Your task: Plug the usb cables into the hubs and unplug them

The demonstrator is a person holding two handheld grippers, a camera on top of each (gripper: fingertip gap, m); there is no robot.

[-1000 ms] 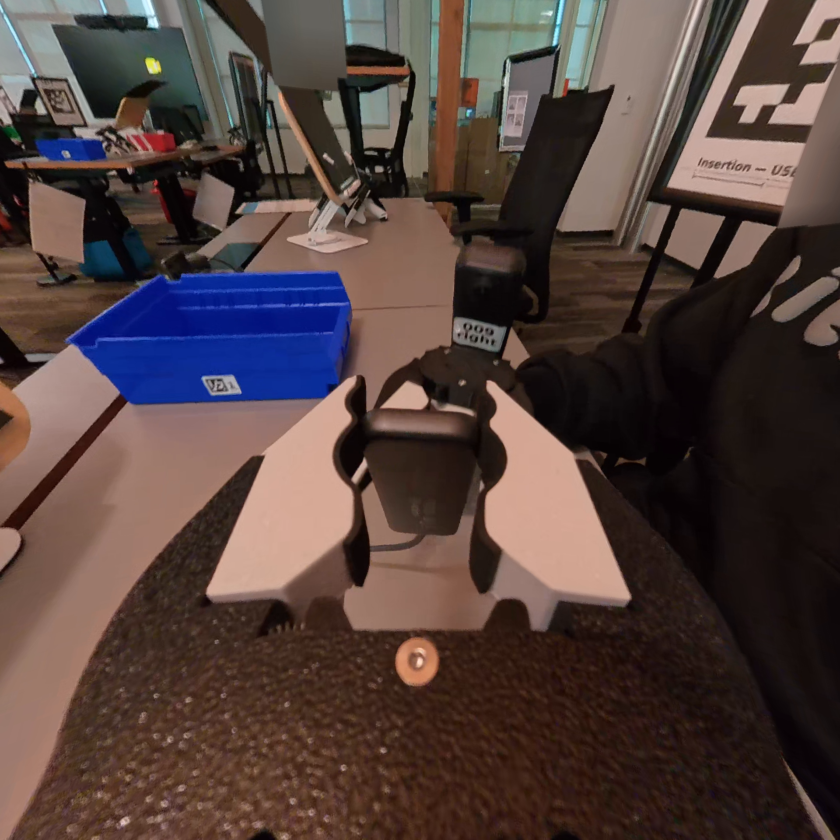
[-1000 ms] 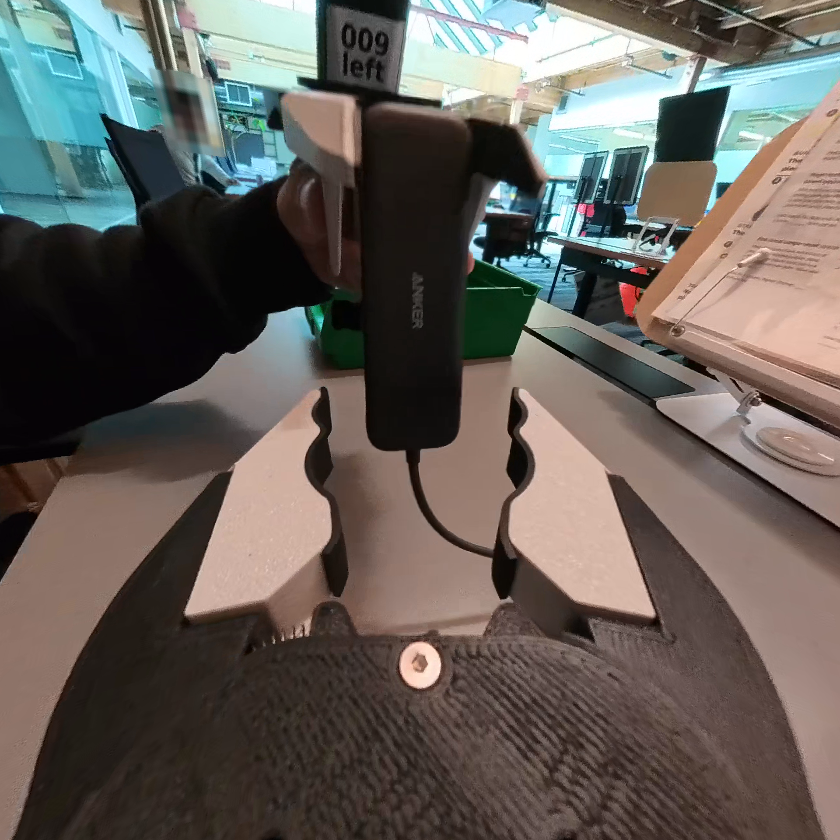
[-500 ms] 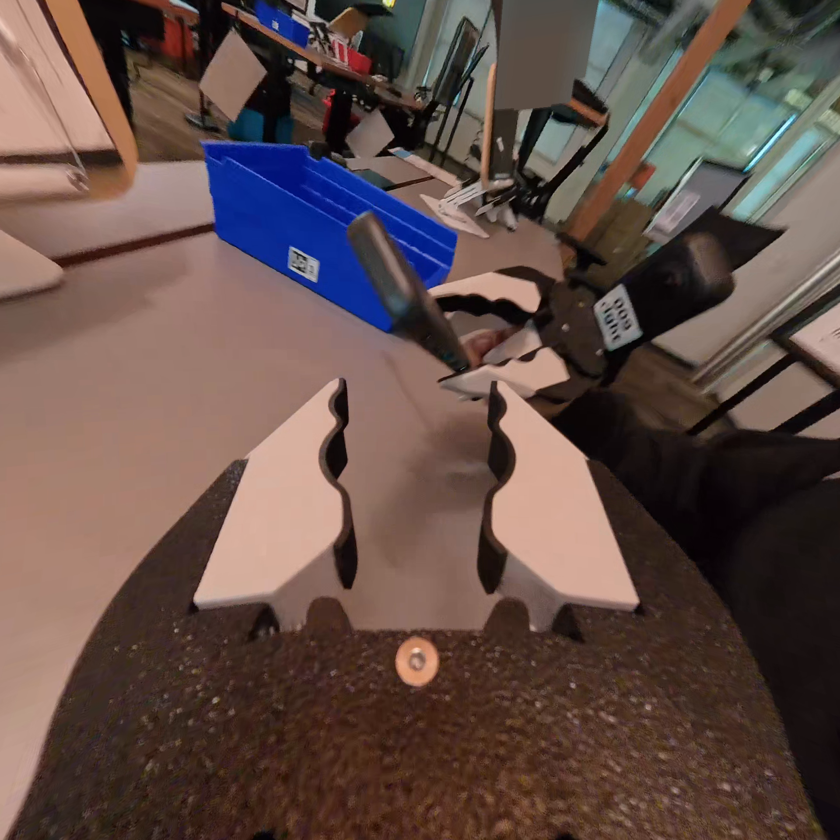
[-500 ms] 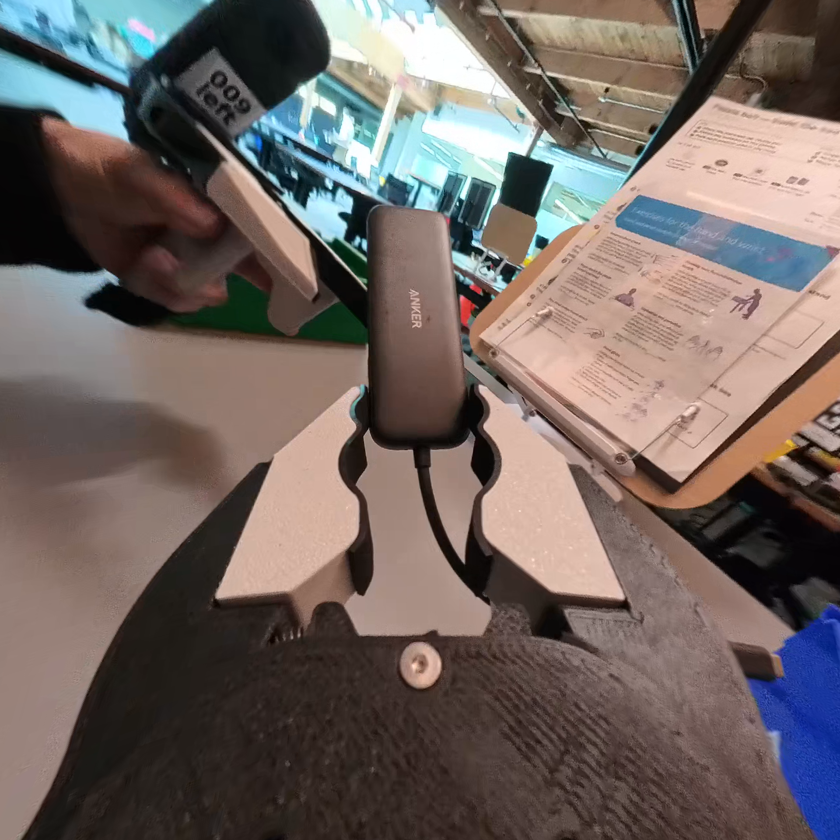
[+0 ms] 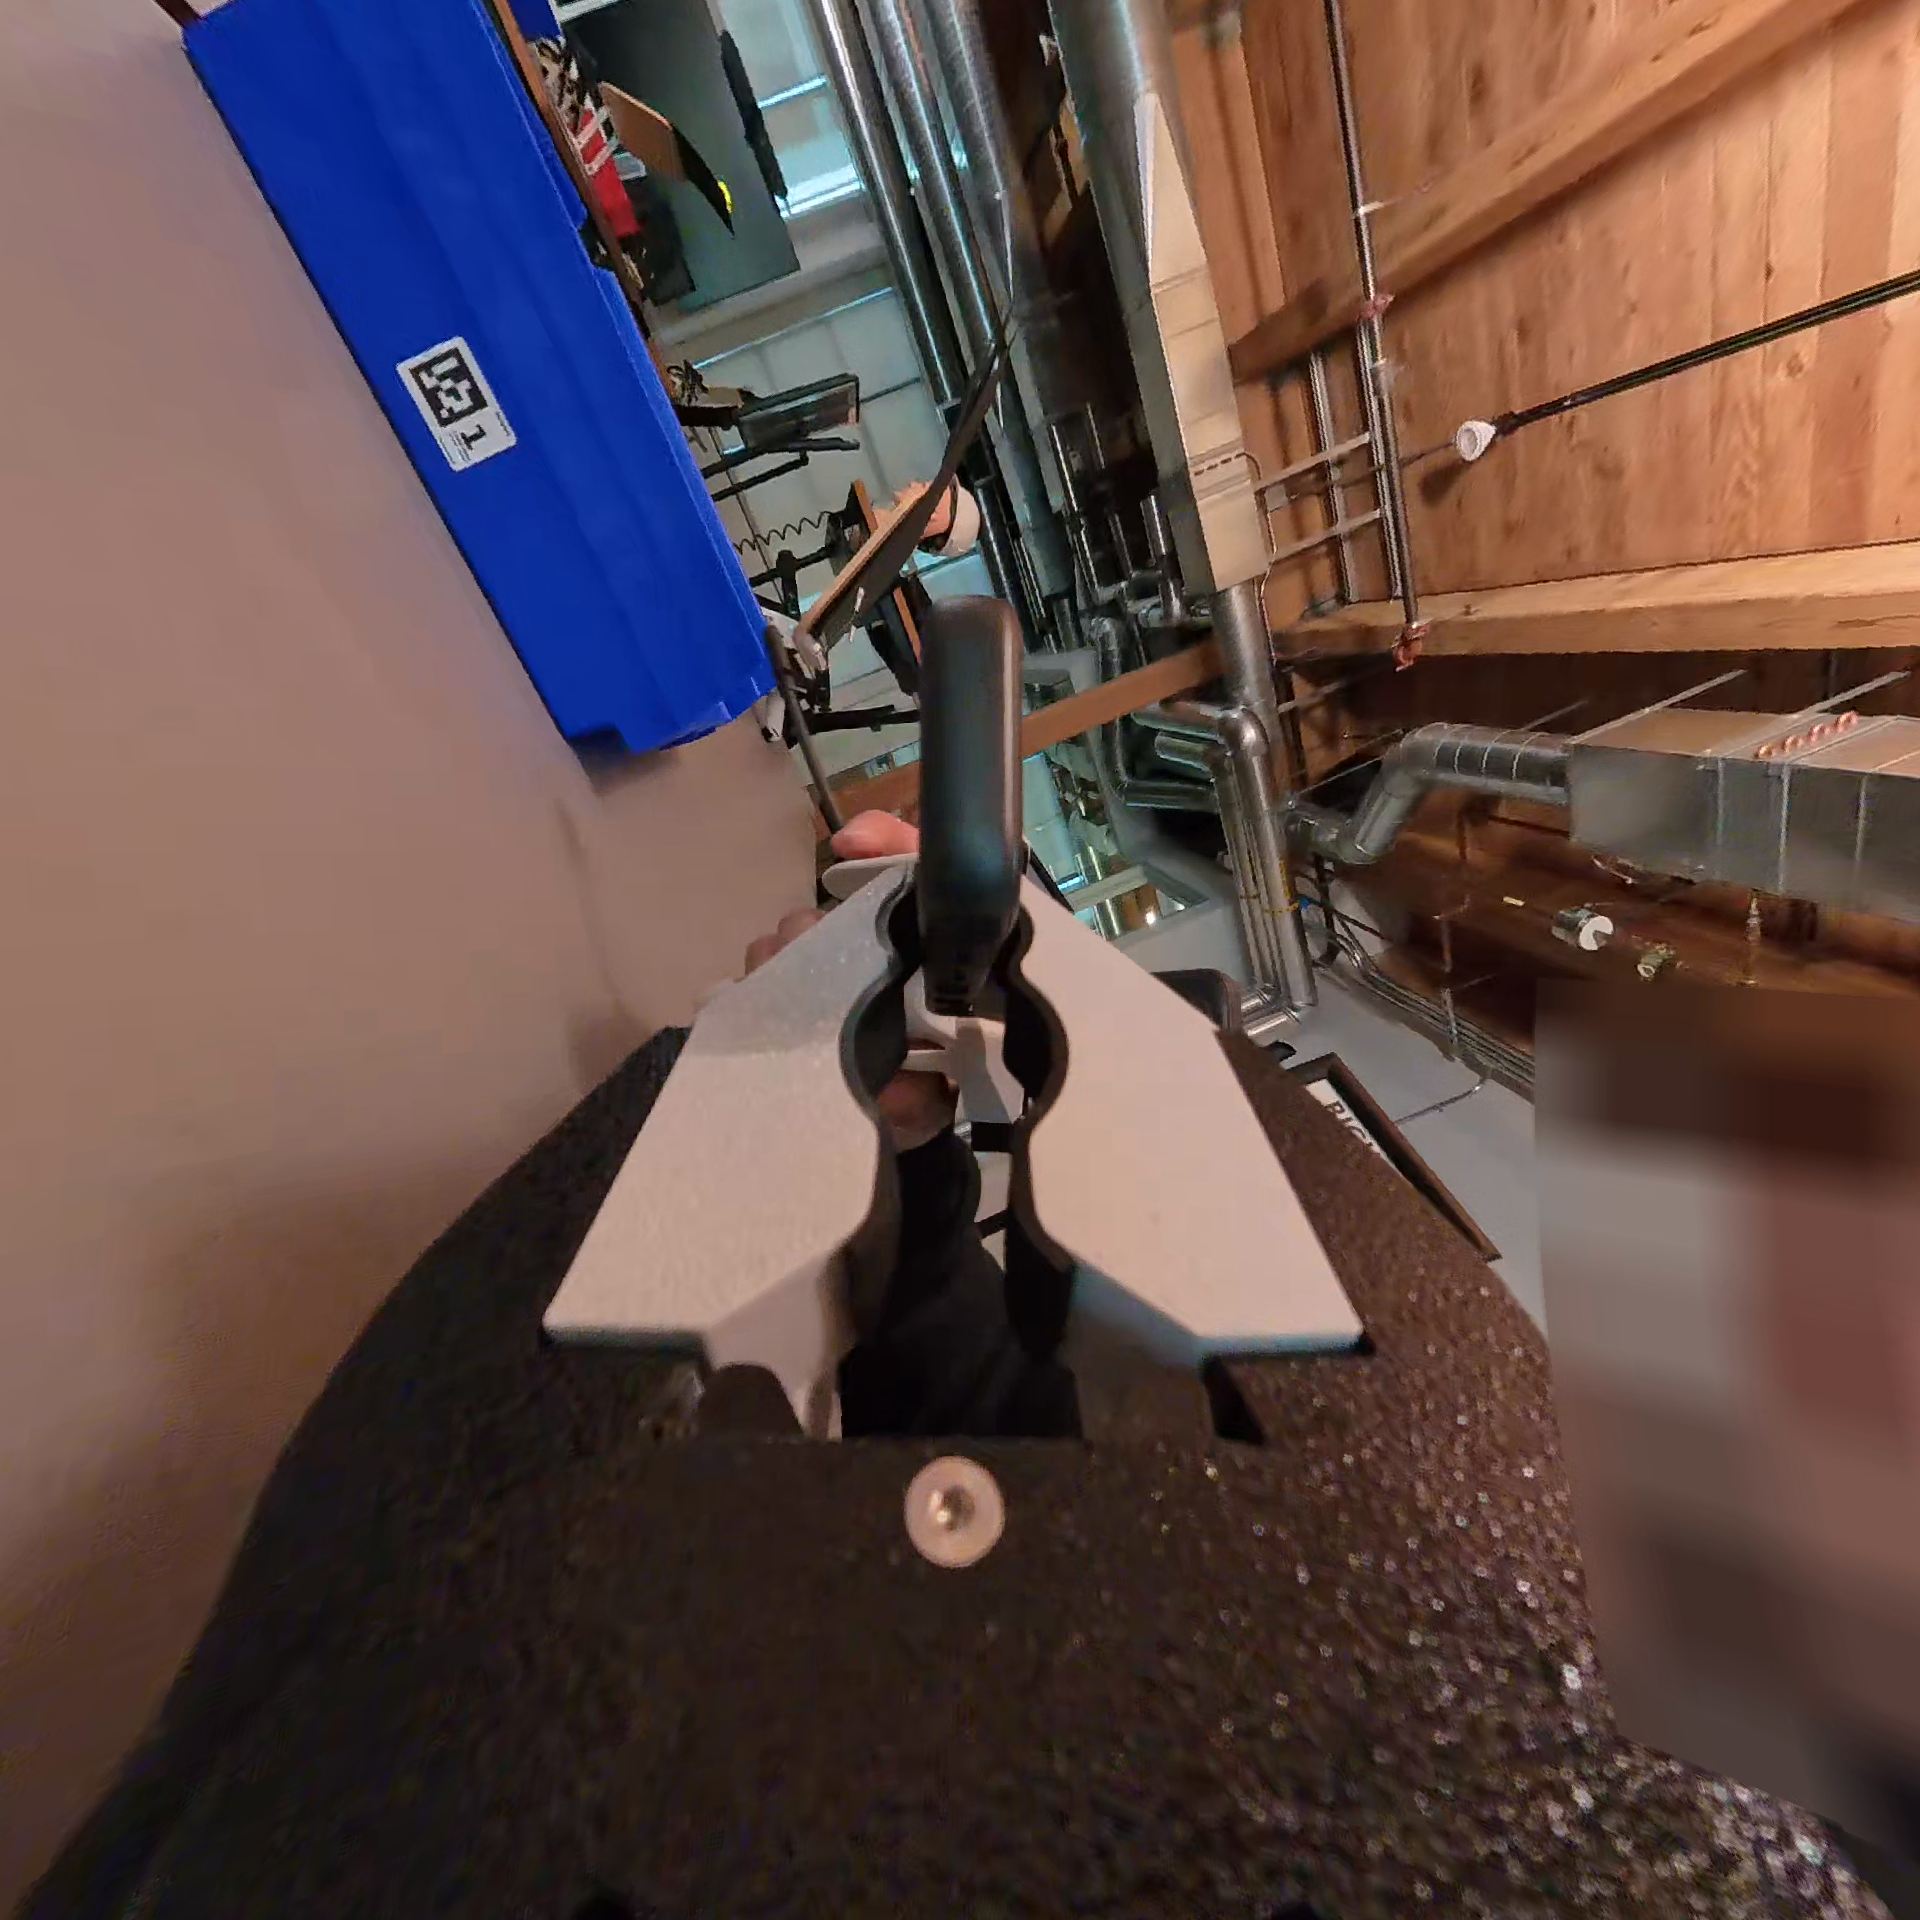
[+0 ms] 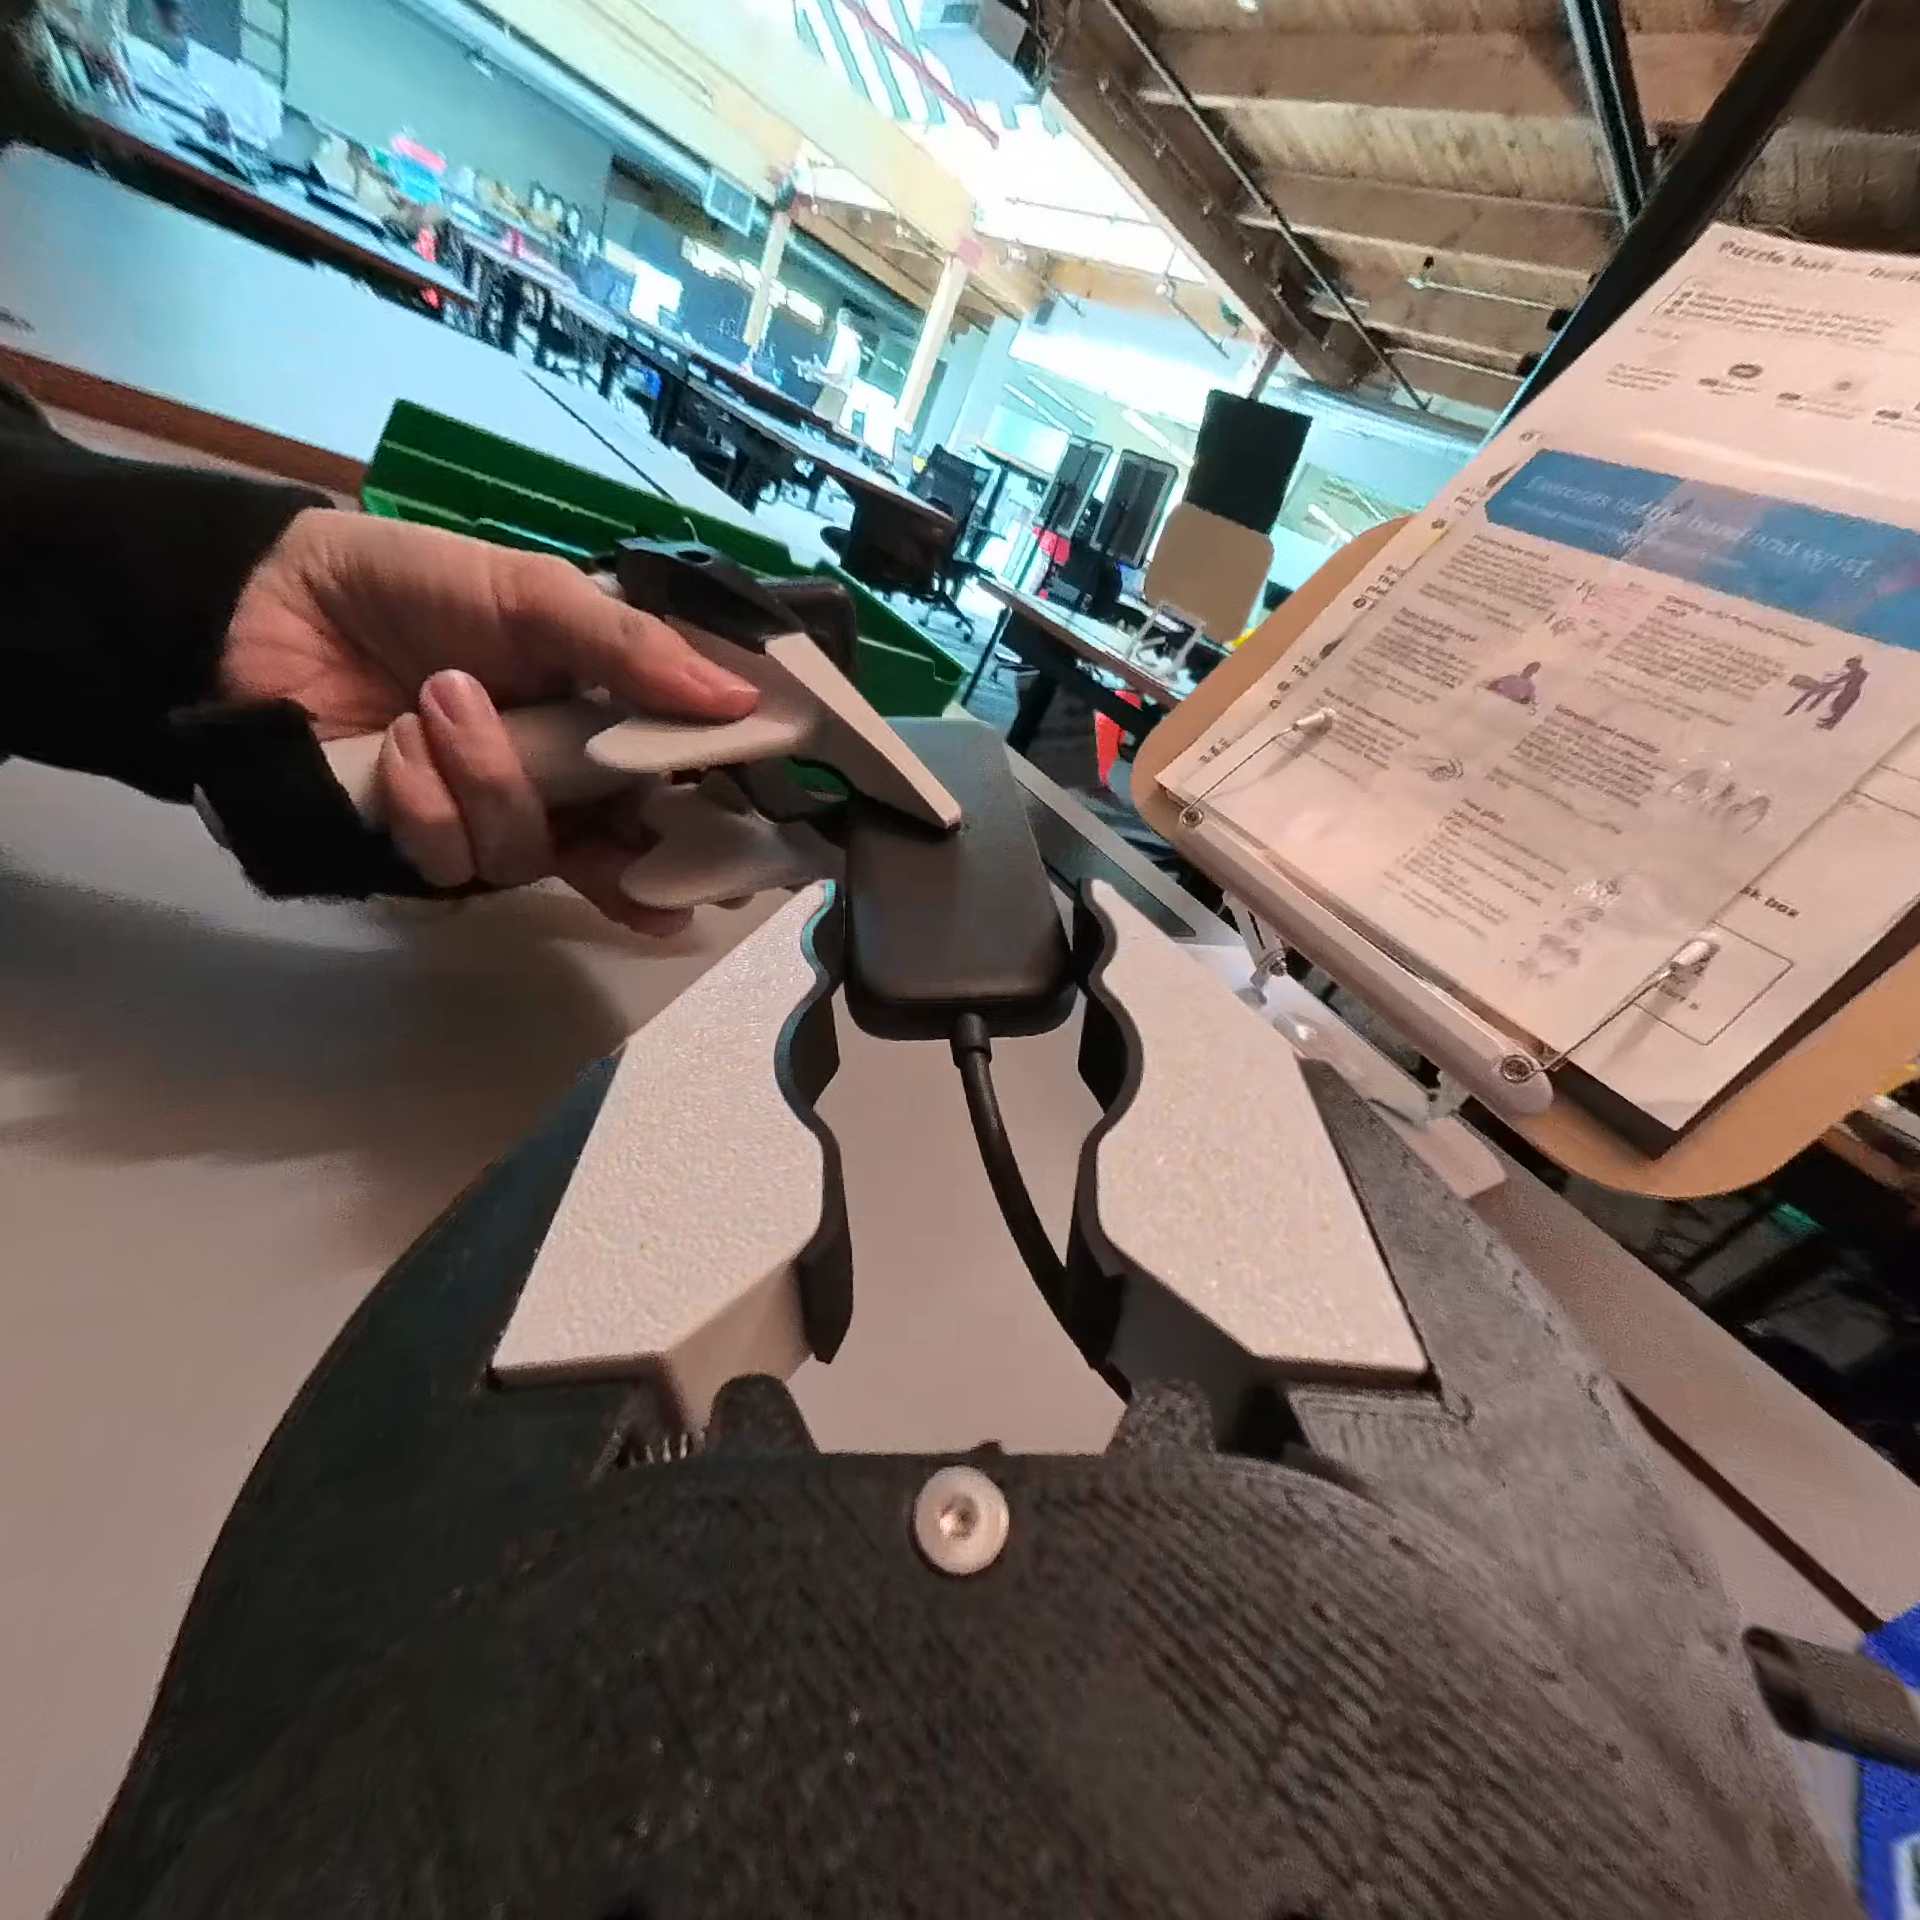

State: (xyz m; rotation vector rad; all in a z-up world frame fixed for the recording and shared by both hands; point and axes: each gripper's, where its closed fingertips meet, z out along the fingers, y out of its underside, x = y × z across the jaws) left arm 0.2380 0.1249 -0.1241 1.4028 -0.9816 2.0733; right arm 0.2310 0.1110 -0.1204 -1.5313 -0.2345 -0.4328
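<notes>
A dark grey USB hub (image 6: pixel 940 831) is held above the table (image 6: pixel 208 1091). My right gripper (image 6: pixel 956 920) is shut on its near end, by the side edges. The hub's black cable (image 6: pixel 1003 1143) runs back between the right fingers. My left gripper (image 5: pixel 961 920), turned on its side, is shut on the same hub (image 5: pixel 966 748), seen edge-on, across its flat faces. In the right wrist view the left gripper comes in from the left in a person's hand (image 6: pixel 447 665), one finger (image 6: pixel 862 748) lying on top of the hub. No second USB cable shows at the hub.
A blue bin (image 5: pixel 499 343) stands on the table (image 5: pixel 260 831) beyond the left gripper. A green bin (image 6: pixel 582 520) stands behind the hand. A wooden document stand with papers (image 6: pixel 1558 779) stands close on the right. A dark flat piece (image 6: pixel 1829 1704) next to something blue shows at the lower right.
The hub passed from my left gripper to my right, which shut on its cable end. My left gripper let go, turned on its side and has now shut on the hub again.
</notes>
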